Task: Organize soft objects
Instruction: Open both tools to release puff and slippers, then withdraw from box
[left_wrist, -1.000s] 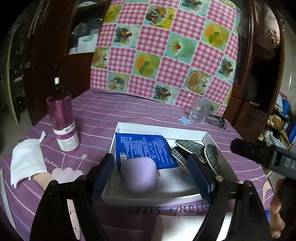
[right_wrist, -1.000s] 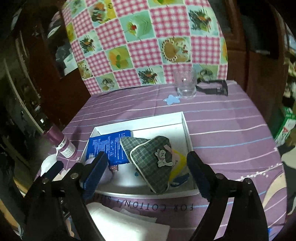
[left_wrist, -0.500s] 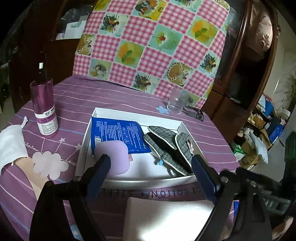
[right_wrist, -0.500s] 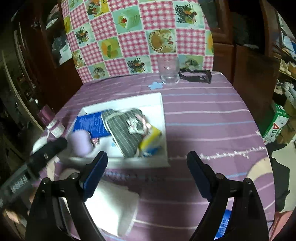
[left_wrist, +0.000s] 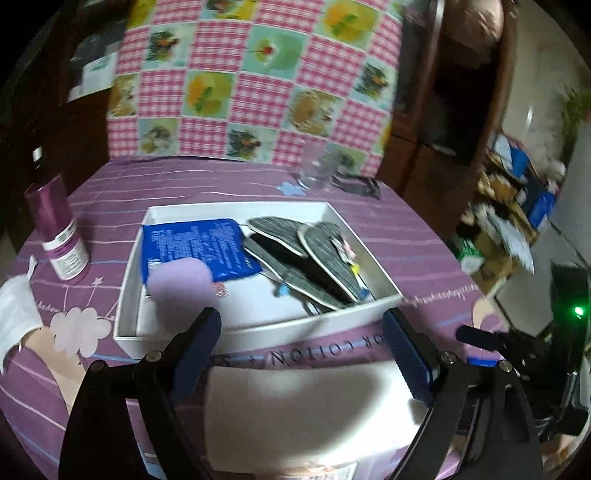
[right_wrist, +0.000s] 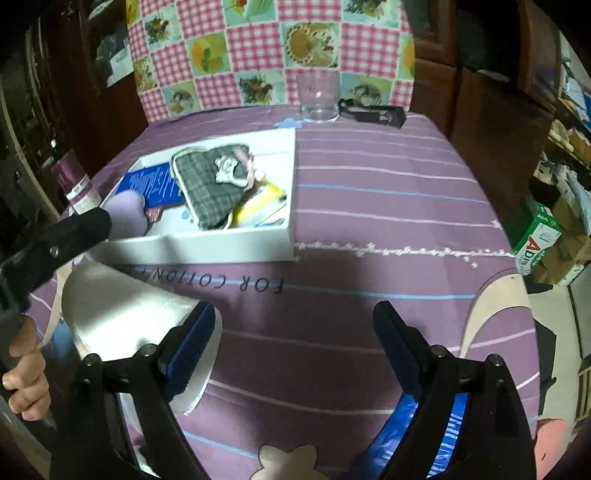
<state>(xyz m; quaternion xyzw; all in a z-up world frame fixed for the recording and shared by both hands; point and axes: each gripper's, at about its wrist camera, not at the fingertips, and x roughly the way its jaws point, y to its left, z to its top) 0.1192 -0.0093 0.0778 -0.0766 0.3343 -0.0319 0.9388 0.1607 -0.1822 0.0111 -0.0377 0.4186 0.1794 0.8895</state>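
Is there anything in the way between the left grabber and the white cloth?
Nothing visible. The left gripper is open right above the white cloth, which lies on the table in front of the white box. The box's near wall is the only thing between the cloth and the box.

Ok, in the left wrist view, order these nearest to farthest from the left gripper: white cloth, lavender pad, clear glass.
1. white cloth, on the table just below the open left gripper.
2. lavender pad, near-left corner of the white box.
3. clear glass, at the table's far edge.
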